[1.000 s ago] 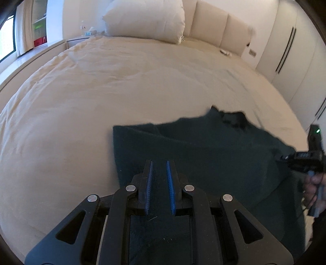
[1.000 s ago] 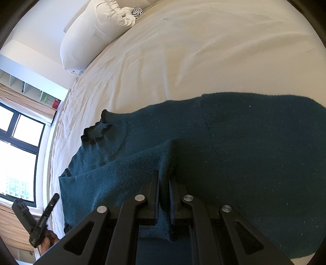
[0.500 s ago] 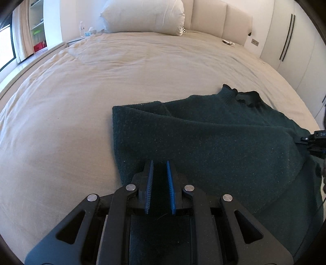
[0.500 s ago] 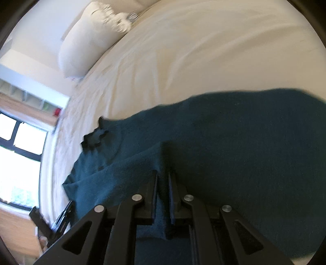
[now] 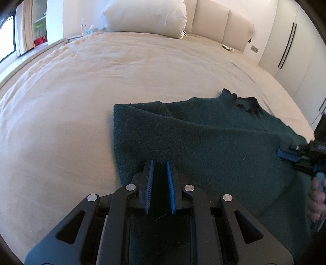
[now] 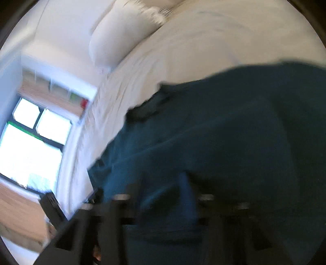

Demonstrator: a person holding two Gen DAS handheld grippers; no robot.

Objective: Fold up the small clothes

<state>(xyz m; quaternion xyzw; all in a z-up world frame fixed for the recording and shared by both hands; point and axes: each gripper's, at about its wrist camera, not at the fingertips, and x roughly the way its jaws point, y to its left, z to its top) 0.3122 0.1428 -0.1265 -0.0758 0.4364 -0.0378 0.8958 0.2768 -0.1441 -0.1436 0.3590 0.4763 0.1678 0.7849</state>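
While both grippers pinch the dark green sweater, which lies on the near right part of the bed, the fold goes best if the two hands travel together so the carried edge lands square. The left gripper has its blue fingers clenched on cloth at the near edge. The right gripper, blurred in its own view, is clamped on a raised fold at the right side. A pillow sits well apart; nothing blocks the way.
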